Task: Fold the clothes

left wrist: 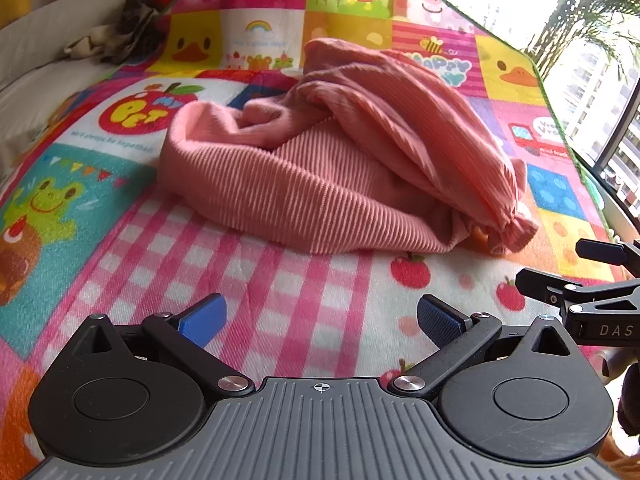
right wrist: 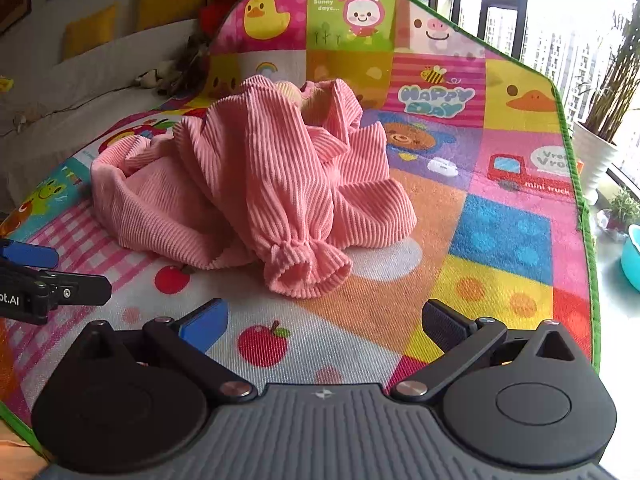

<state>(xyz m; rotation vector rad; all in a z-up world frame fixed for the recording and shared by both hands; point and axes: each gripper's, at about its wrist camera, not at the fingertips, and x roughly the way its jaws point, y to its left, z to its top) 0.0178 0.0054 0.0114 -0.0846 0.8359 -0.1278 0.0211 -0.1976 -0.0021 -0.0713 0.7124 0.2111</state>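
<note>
A pink ribbed garment lies crumpled in a heap on a colourful cartoon play mat. One sleeve with a gathered cuff points toward the near edge. My left gripper hovers open over the pink checked patch, short of the heap, with nothing between its blue-padded fingers. My right gripper is also open and empty, just in front of the cuff. The garment fills the middle of the right wrist view. Each gripper shows at the edge of the other's view.
The mat has a green border and ends at the right by a window with potted plants and a teal bowl. A white sofa with yellow cushions stands behind at the left, with a small fabric bundle on it.
</note>
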